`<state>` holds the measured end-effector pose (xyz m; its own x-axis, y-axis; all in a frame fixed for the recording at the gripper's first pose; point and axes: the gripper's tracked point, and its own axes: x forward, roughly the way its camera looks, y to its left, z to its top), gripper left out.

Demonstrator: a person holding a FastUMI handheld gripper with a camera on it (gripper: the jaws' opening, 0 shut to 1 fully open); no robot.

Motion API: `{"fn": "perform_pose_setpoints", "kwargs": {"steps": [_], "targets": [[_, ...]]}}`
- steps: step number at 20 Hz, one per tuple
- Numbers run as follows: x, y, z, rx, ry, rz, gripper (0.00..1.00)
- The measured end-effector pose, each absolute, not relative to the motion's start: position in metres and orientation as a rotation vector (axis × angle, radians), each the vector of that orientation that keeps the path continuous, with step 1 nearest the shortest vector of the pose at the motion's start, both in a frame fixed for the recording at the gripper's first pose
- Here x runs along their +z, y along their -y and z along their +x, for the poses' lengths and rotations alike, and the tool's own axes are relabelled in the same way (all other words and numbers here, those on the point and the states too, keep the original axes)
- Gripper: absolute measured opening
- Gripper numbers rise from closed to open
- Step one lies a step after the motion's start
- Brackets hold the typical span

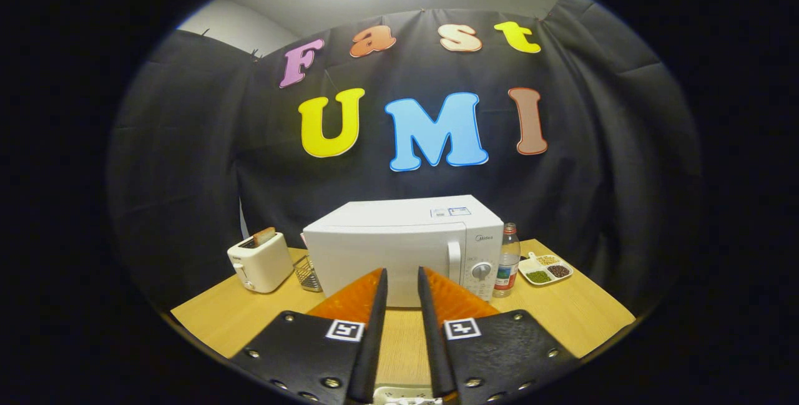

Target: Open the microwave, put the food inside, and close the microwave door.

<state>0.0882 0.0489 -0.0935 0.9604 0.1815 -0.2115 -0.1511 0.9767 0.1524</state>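
Gripper: the gripper (pixel 402 280) hangs above the wooden table (pixel 580 314); its two fingers (pixel 376 305) stand a little apart with nothing between them, parted and empty.
Microwave: the white microwave (pixel 399 249) sits straight ahead, just beyond the fingertips, door closed; its long side runs crosswise to the fingers.
Handle: the vertical door handle (pixel 454 261) lies ahead and slightly right of the fingers, beside the dial (pixel 481 271); by my reading the opening move turns on this offset, the fingers needing to shift right and forward to reach it.
Food: a divided dish (pixel 546 268) of beans and grains rests farther right, past a bottle (pixel 507 261); likely the food to go in.
Left of fingers: a toaster (pixel 259 261) with a slice up, and a small wire basket (pixel 307 273).
Progress: door not yet opened.
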Motion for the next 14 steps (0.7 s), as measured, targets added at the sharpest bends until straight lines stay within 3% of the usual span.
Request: {"fn": "perform_pose_setpoints", "kwargs": {"steps": [1, 4, 5, 7, 14], "targets": [[-0.092, -0.046, 0.08, 0.164, -0.22, 0.13, 0.46], [-0.092, -0.046, 0.057, 0.169, -0.213, 0.115, 0.59], [-0.093, -0.046, 0.049, 0.176, -0.213, 0.107, 0.76], [-0.093, -0.048, 0.037, 0.193, -0.209, 0.092, 0.95], [-0.081, -0.039, 0.021, 0.171, -0.18, 0.092, 0.97]]}}
